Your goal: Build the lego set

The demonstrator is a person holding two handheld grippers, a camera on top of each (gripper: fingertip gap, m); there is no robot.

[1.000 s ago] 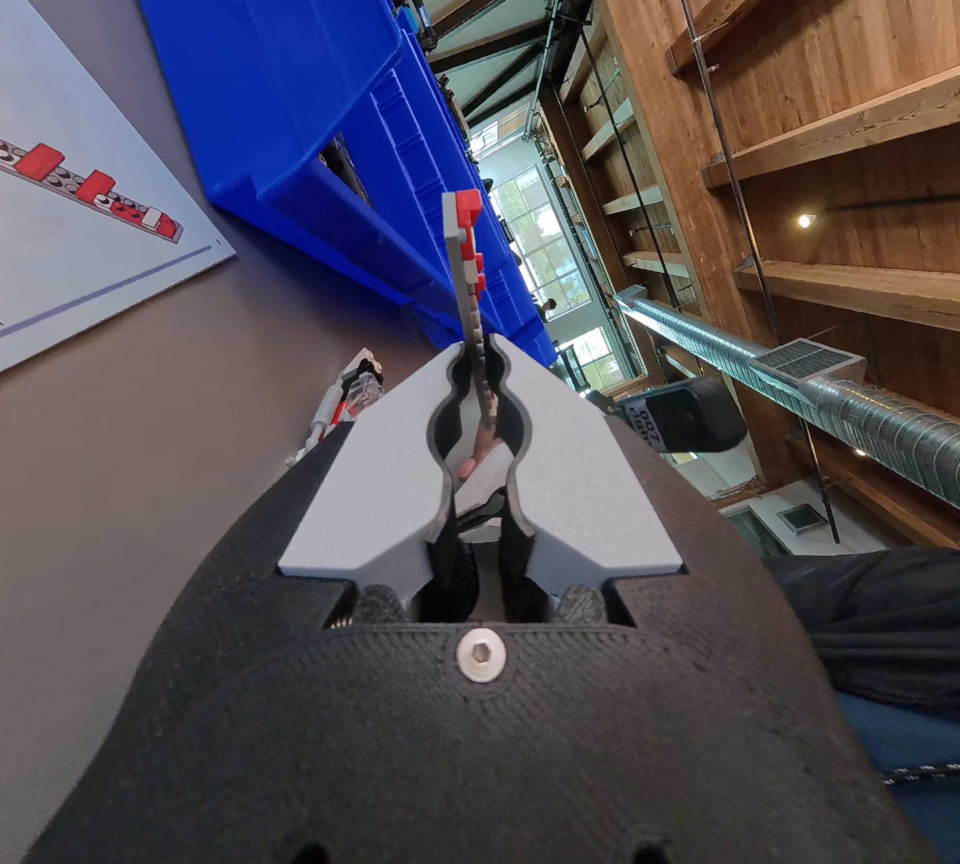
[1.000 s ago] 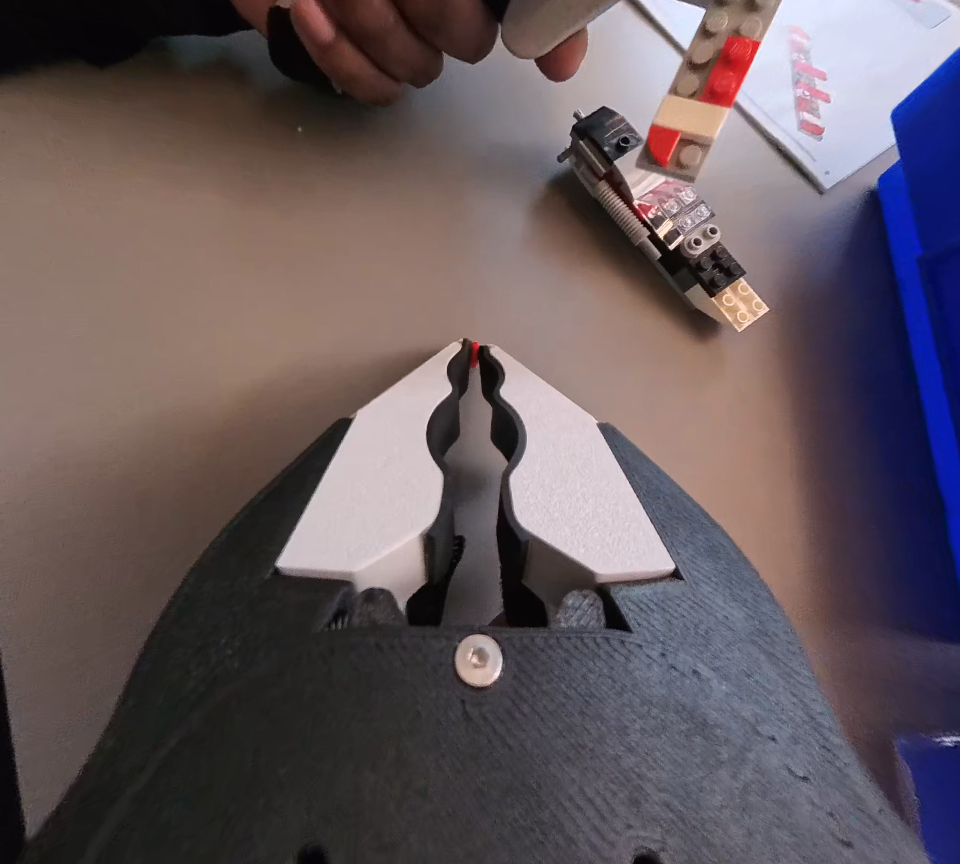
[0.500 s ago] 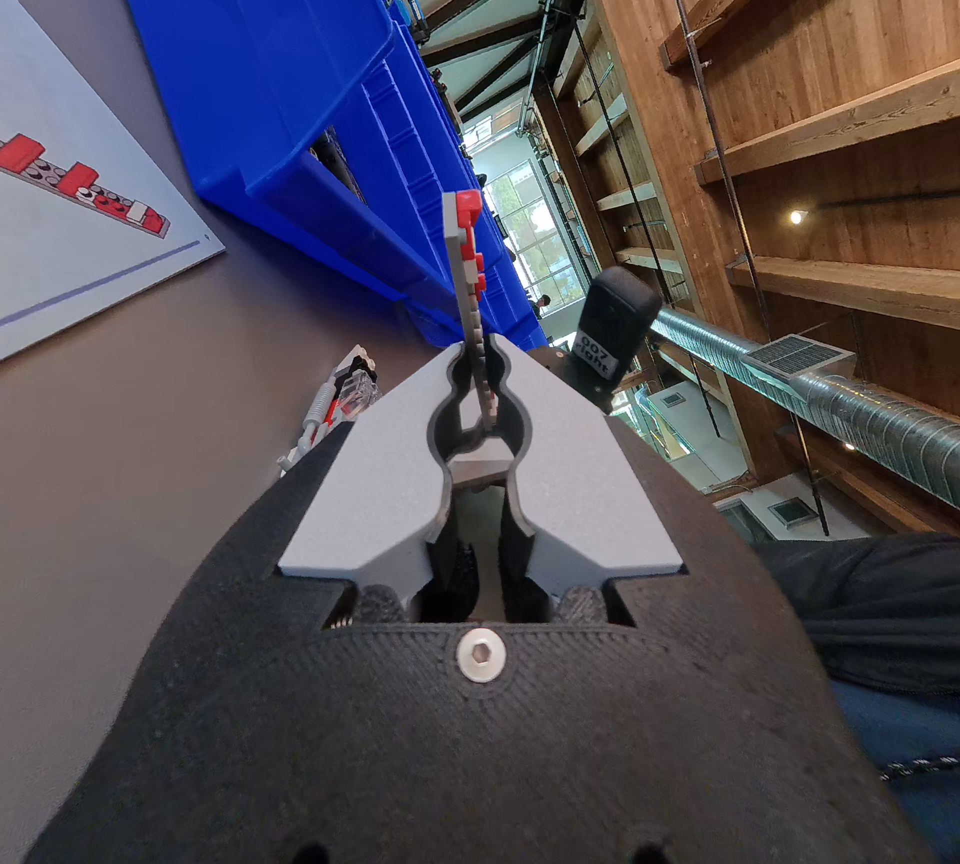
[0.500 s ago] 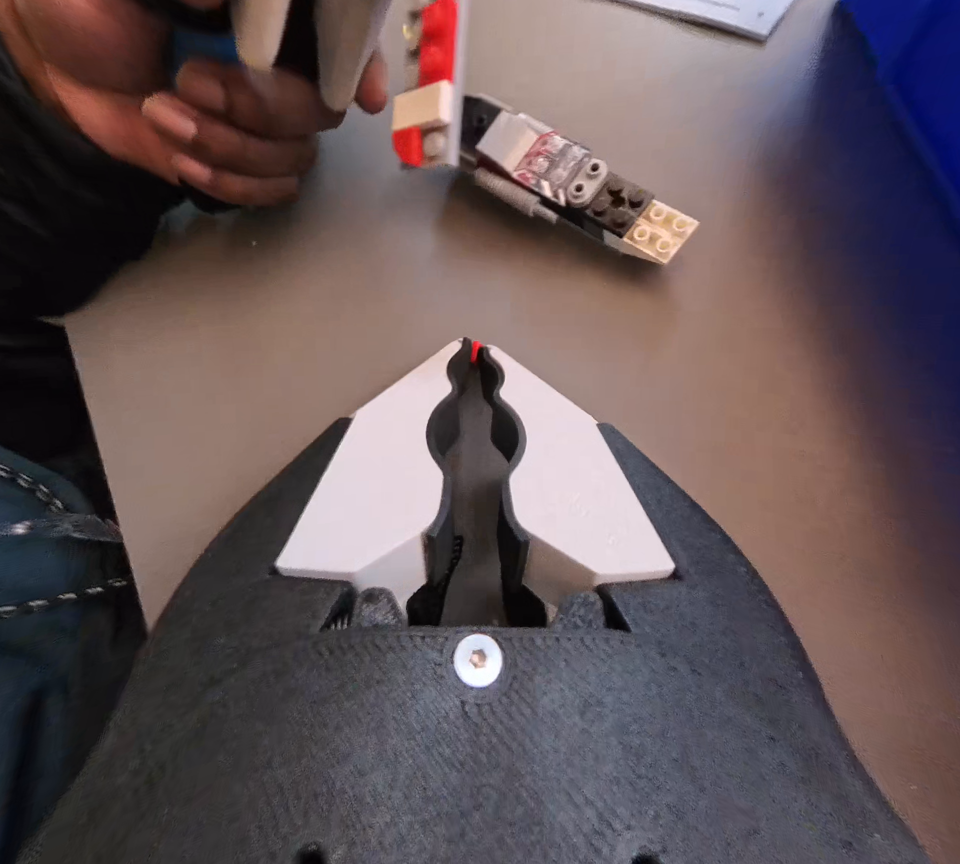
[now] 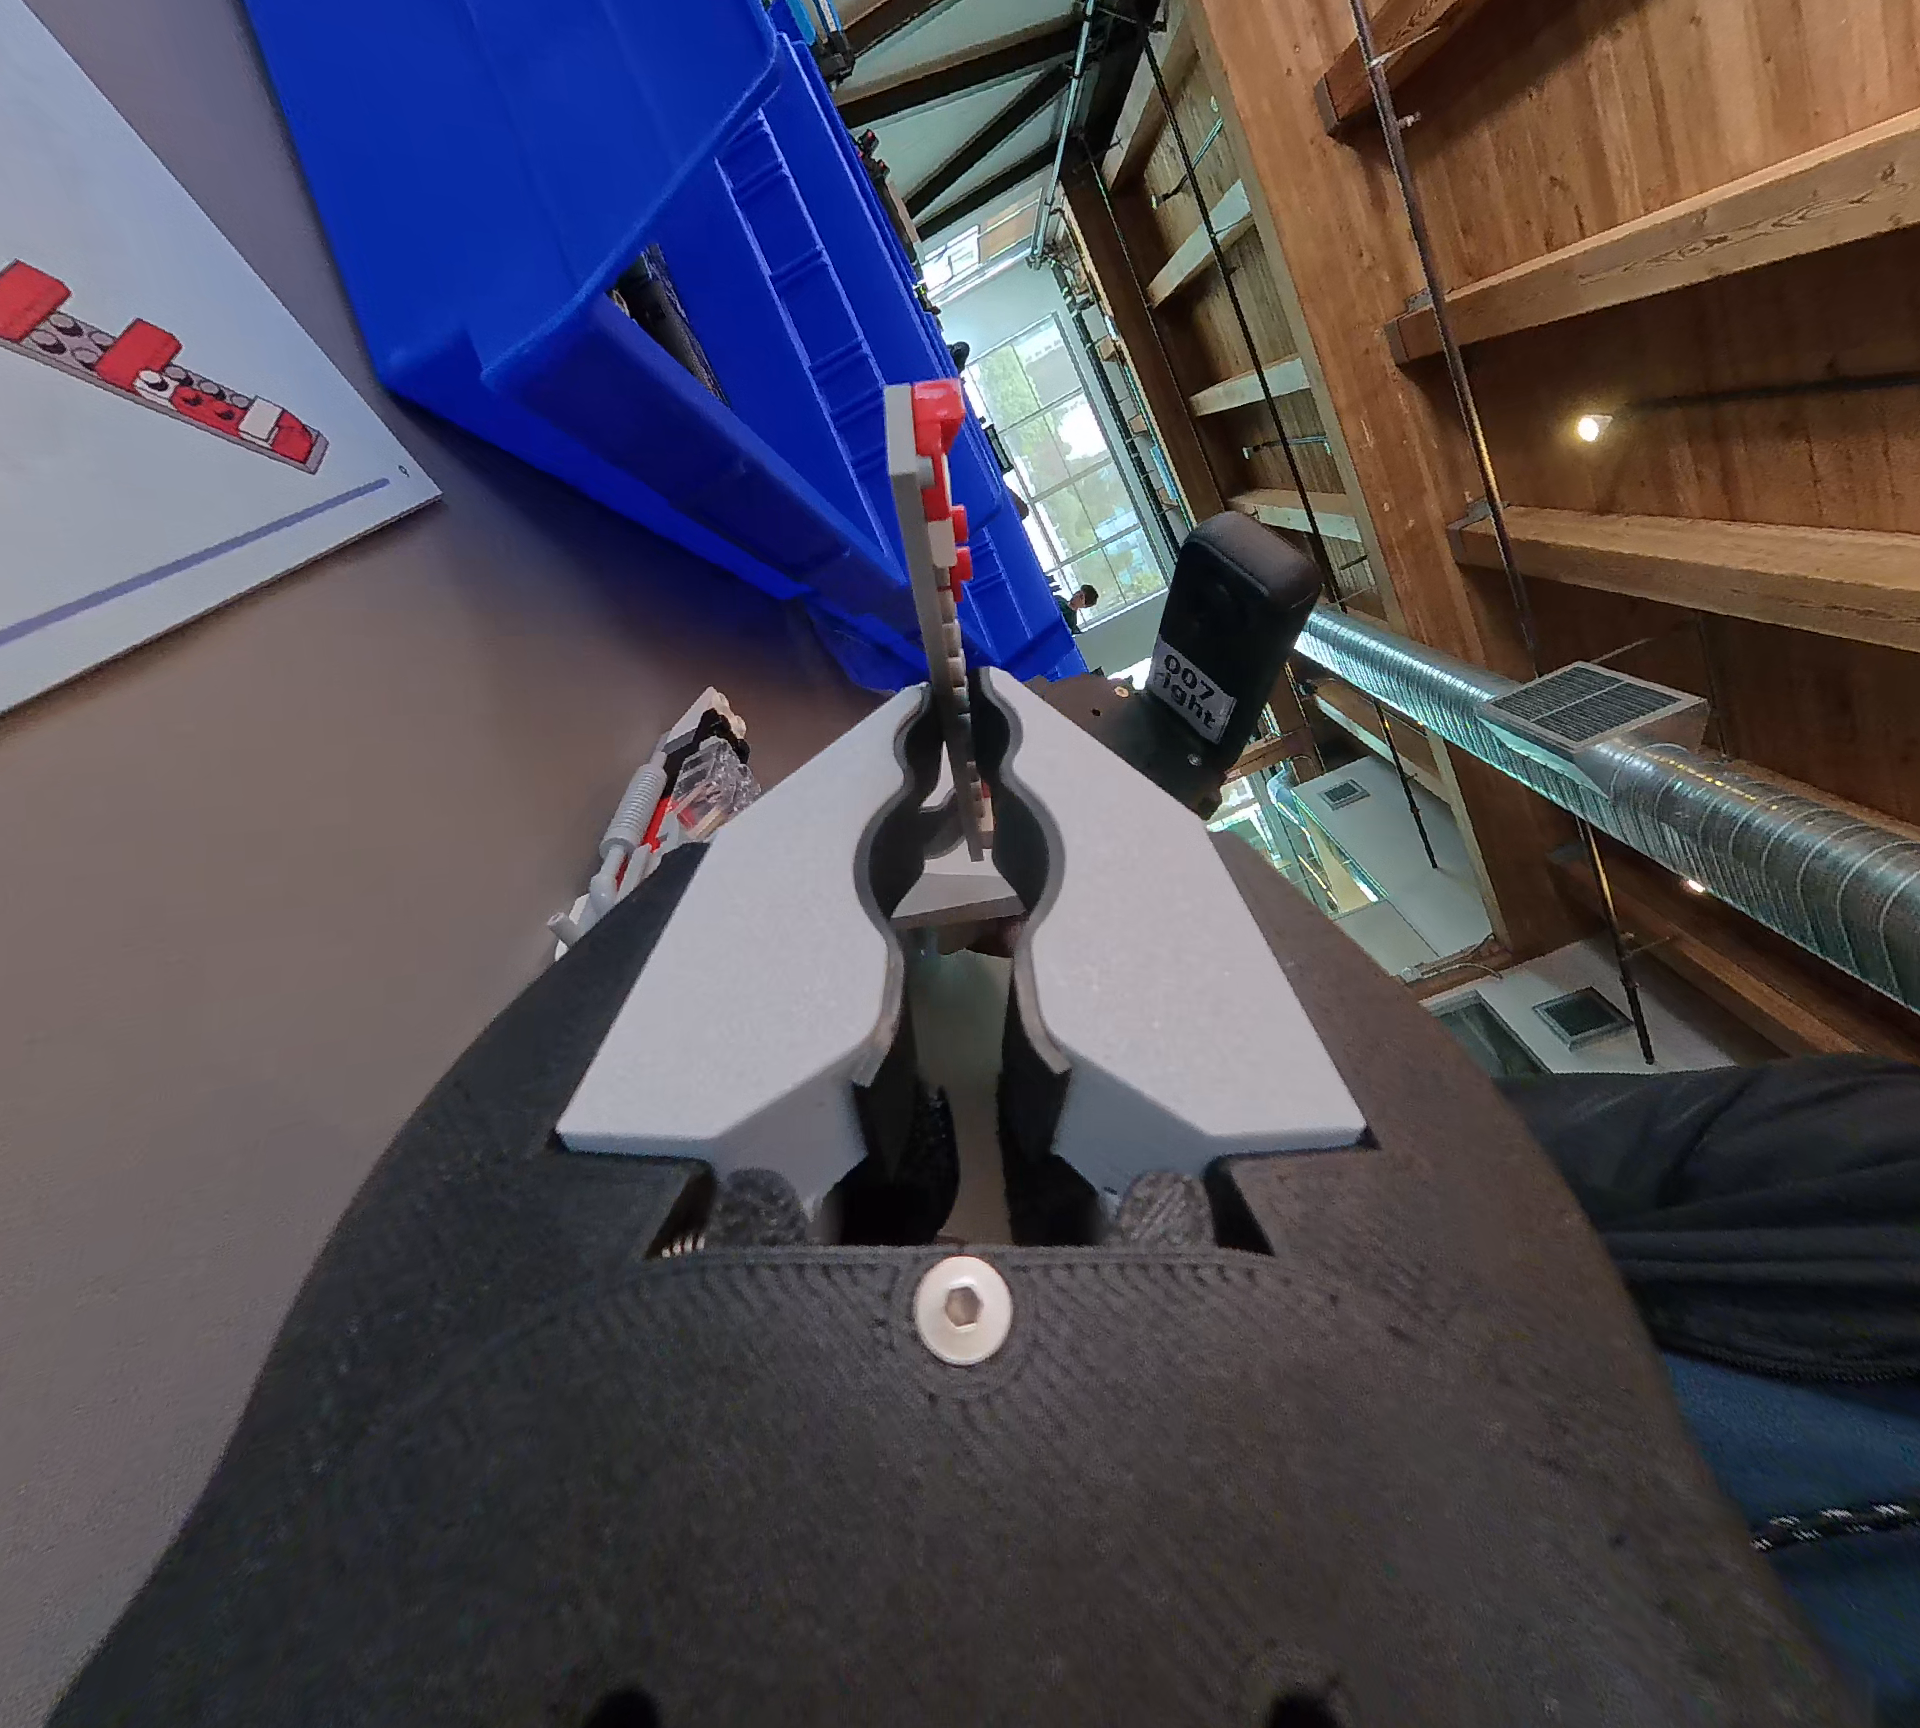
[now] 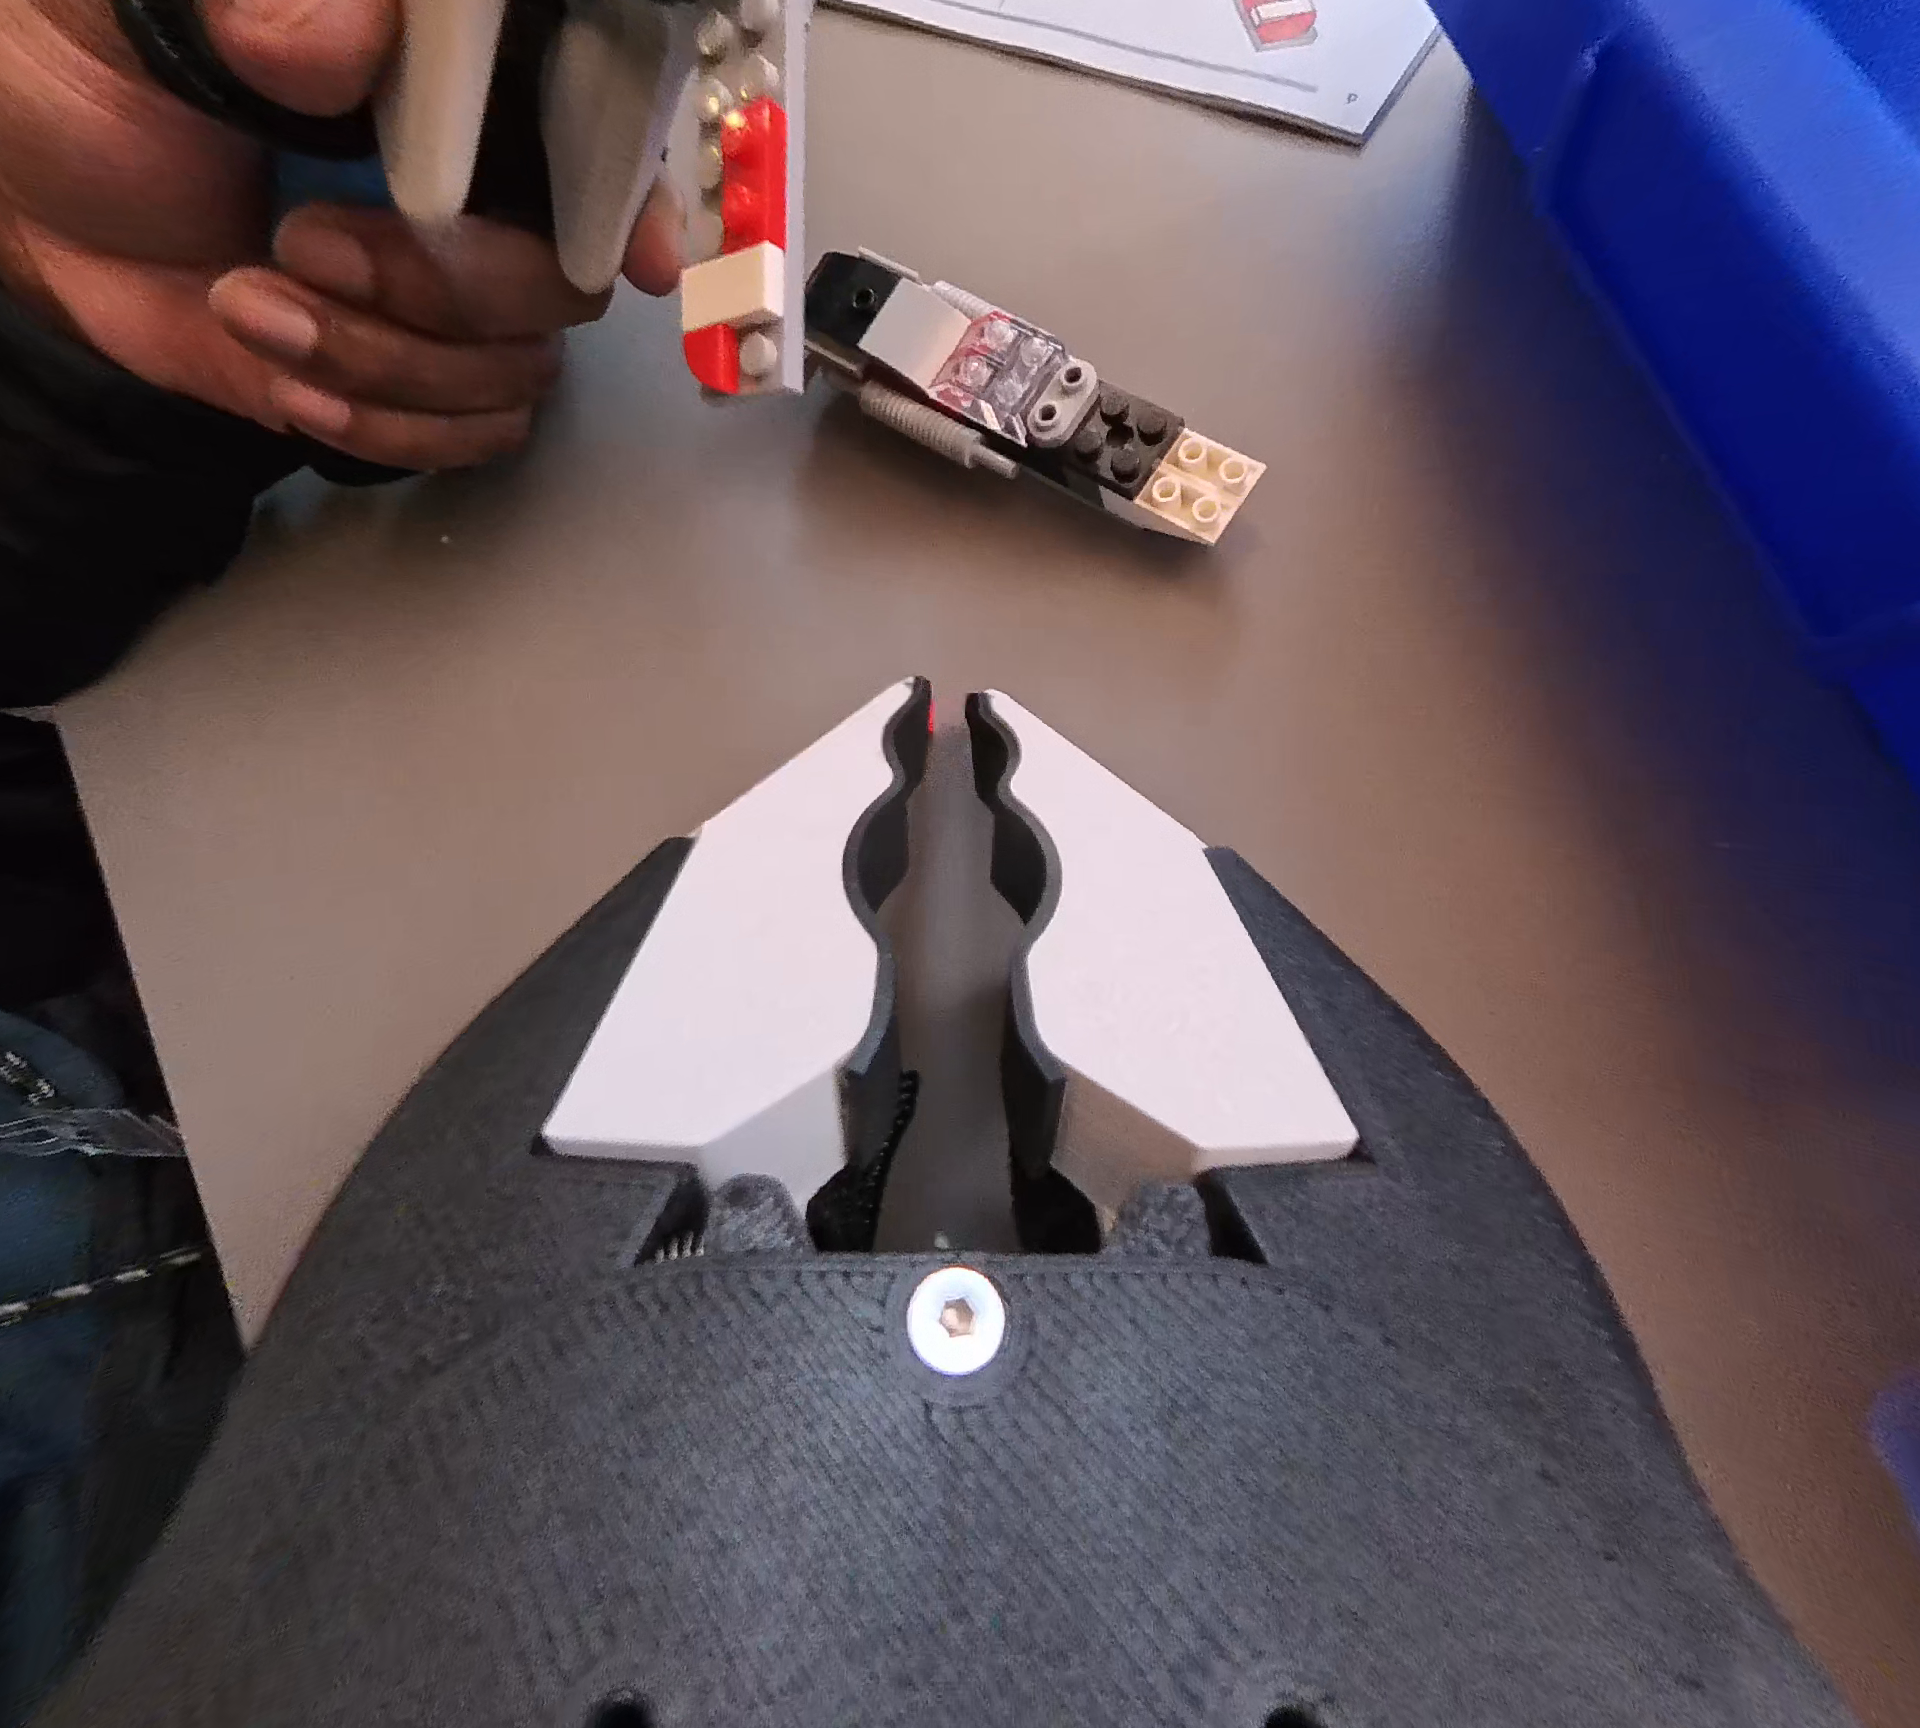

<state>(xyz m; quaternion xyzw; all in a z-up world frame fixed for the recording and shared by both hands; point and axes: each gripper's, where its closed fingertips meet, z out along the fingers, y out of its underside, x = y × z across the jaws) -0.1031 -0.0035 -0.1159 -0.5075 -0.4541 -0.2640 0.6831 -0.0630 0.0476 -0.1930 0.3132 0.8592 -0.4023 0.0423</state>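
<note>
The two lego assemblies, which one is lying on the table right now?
The black and grey assembly with clear studs and a tan tip lies on the table. The long grey plate with red pieces is held in the air by the left gripper.

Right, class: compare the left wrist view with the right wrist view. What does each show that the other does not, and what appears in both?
Only the left wrist view: wooden shelves, a silver duct, and the left tool seen along its own fingers.

Only the right wrist view: the person's hand on the left tool, and the right tool with a small red piece at its tip.

Both: the grey plate with red and white pieces clamped by the left tool, the small model on the table, the instruction sheet, blue bins.
</note>
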